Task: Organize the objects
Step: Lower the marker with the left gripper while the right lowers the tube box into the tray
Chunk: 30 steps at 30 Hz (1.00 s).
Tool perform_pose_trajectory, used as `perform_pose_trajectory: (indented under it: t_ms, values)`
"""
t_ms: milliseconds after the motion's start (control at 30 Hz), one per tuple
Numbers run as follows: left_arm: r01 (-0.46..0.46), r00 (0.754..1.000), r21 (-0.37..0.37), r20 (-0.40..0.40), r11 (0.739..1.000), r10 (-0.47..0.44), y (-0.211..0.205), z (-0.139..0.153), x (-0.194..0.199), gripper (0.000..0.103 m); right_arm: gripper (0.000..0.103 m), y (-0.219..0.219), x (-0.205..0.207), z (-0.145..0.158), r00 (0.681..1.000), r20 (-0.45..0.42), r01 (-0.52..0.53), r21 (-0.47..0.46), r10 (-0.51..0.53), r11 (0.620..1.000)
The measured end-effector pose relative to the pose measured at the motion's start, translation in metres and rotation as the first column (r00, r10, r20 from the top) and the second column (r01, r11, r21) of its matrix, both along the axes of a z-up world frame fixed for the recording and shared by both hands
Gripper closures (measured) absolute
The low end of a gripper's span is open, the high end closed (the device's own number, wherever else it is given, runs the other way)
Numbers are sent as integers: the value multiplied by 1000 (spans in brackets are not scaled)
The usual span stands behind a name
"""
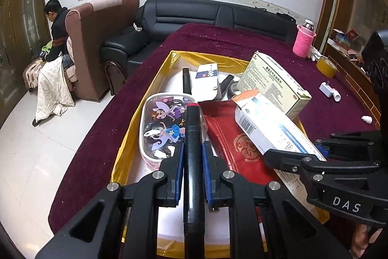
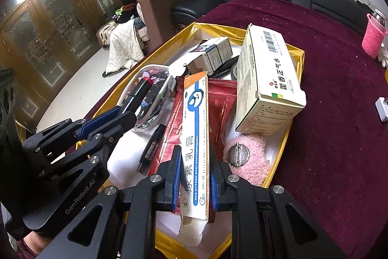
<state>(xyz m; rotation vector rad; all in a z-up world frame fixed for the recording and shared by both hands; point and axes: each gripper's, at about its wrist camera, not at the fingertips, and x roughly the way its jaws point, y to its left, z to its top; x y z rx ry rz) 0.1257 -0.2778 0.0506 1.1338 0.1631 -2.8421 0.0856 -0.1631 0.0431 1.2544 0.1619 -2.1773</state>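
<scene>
tray [image 1: 135, 135] sits on the table [image 1: 101, 137], sofa [image 1: 218, 16] behind it. in the tray, the case [image 1: 160, 123] lies left, the packet [image 1: 230, 137] right of it, the big box [image 1: 274, 86] leaning at the right wall. left gripper [image 1: 192, 157] hangs over the case with the marker [image 1: 192, 137] between its pads; right gripper [image 2: 196, 176], just right of it, has the long box [image 2: 196, 137] above the packet. tape roll [image 1: 327, 66] lies outside the tray, far right.
</scene>
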Motion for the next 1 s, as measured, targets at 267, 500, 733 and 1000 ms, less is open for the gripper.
perform_pose_trajectory:
  t_ms: [267, 500, 733, 1000]
  values:
    - [-18, 1000, -38, 11, 999, 18, 0, -7, -4, 89, 81, -4, -8, -11, 1000, 19, 19, 19, -19, 1000]
    - [-31, 1000, -71, 1, 997, 31, 0, -7, -3, 89, 80, -7, -10, -14, 1000, 16, 27, 25, -27, 999]
    - [-39, 999, -84, -5, 996, 38, 0, -8, -6, 89, 79, -9, -9, -14, 1000, 5, 28, 34, -29, 999]
    - [-46, 999, -81, -14, 996, 45, -2, -9, -6, 89, 78, -12, -5, -13, 999, -7, 32, 46, -32, 998]
